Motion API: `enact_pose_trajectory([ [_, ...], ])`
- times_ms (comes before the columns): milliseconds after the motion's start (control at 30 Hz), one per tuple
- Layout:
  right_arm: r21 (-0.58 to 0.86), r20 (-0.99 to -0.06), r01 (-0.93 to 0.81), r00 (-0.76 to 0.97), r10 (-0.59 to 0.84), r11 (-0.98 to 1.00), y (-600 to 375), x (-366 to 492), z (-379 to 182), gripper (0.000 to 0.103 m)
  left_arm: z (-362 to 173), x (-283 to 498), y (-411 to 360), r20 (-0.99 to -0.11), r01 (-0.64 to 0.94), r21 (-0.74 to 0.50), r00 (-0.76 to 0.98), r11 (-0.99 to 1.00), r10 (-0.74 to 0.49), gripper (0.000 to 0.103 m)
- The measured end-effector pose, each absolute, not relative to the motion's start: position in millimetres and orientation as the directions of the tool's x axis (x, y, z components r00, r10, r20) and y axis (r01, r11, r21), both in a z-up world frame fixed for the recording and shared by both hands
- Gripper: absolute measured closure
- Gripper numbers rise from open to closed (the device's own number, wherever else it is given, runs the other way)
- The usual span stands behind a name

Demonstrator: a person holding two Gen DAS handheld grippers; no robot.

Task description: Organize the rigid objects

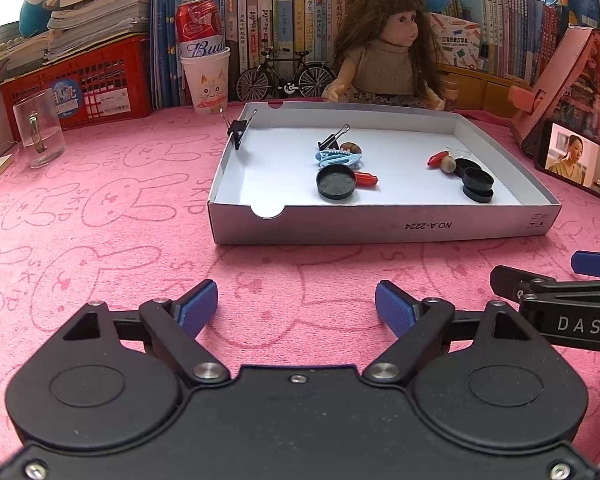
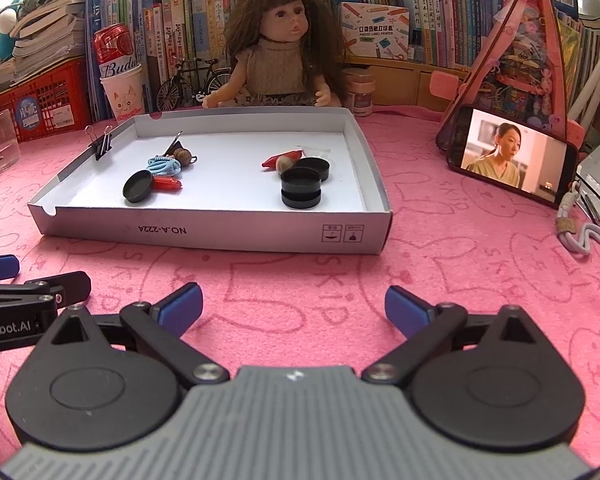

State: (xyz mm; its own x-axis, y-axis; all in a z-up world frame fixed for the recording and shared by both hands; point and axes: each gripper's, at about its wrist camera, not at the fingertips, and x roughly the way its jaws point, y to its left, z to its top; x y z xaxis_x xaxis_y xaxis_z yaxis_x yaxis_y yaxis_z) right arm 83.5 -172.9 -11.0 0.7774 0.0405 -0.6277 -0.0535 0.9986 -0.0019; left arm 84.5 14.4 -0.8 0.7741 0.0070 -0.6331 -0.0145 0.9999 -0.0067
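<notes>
Pink bunny-print cloth covers the surface (image 1: 100, 208) where a shallow white cardboard box lid (image 1: 380, 228) sits at centre frame, holding the small rigid items to be sorted. At its middle lie a black binder clip (image 1: 332, 140), a light-blue hair clip (image 1: 336, 158), a flat black round cap (image 1: 336, 184) and a red capsule-shaped piece (image 1: 366, 179); toward the right, stacked black caps (image 1: 478, 186), a nut-like ball (image 1: 447, 164) and another red piece (image 1: 436, 159). A second binder clip (image 1: 236, 130) grips the lid's left wall. The left claw (image 1: 296, 308) and right claw (image 2: 294, 310) hover low in the foreground, both spread wide and empty, well short of the lid. These pieces look light and stiff; the smooth caps may slip, so pinching across their rims seems safest, while the clips offer wire handles. A doll (image 2: 280, 40) watches from the upper centre.
</notes>
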Motion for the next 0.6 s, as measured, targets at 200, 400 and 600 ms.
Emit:
enact_pose_trajectory([
  [200,-0.002,-0.63,-0.065,0.775,0.049,0.998,-169.9,85.9,-12.3,0.001,-2.9,86.1,15.4,-0.628,-0.024,-0.001,0.778,1.0,0.018,0.017],
  [400,-0.001,-0.636,-0.065,0.77,0.05,0.998,-169.0,89.0,-15.4,0.001,-5.4,85.9,14.3,-0.614,-0.033,0.007,0.789,0.999,0.03,0.015],
  [600,0.001,-0.638,-0.071,0.768,0.056,0.997,-169.4,91.4,-16.3,0.0,-5.2,88.9,14.7,-0.614,-0.036,0.01,0.788,0.999,0.035,0.014],
])
